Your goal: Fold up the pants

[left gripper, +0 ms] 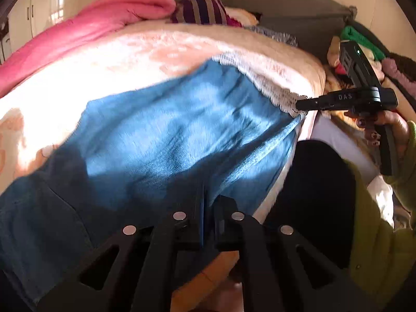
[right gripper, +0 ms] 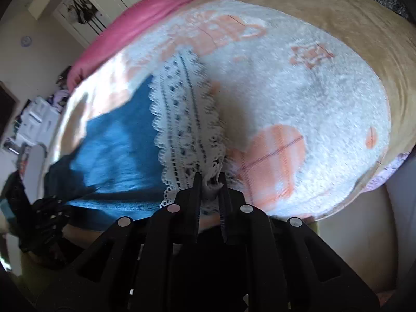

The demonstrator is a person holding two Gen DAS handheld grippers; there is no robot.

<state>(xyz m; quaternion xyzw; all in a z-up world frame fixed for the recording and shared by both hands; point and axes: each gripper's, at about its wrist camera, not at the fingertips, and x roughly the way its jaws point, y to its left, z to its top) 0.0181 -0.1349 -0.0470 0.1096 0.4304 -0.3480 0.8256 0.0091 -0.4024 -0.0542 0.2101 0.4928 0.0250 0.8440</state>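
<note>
stage: early, no finished fold shows | blue pants (left gripper: 166,135) spread on bed blanket (right gripper: 299,91) | left claw (left gripper: 208,208) clenched on blue fabric | right claw (right gripper: 210,182) pinching lace hem (right gripper: 187,119)

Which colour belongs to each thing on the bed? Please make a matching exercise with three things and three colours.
Things:
1. pants
2. lace hem
3. folded blanket at the far edge

Colours:
A. white
B. pink
C. blue

Pairs: 1-C, 2-A, 3-B
</note>
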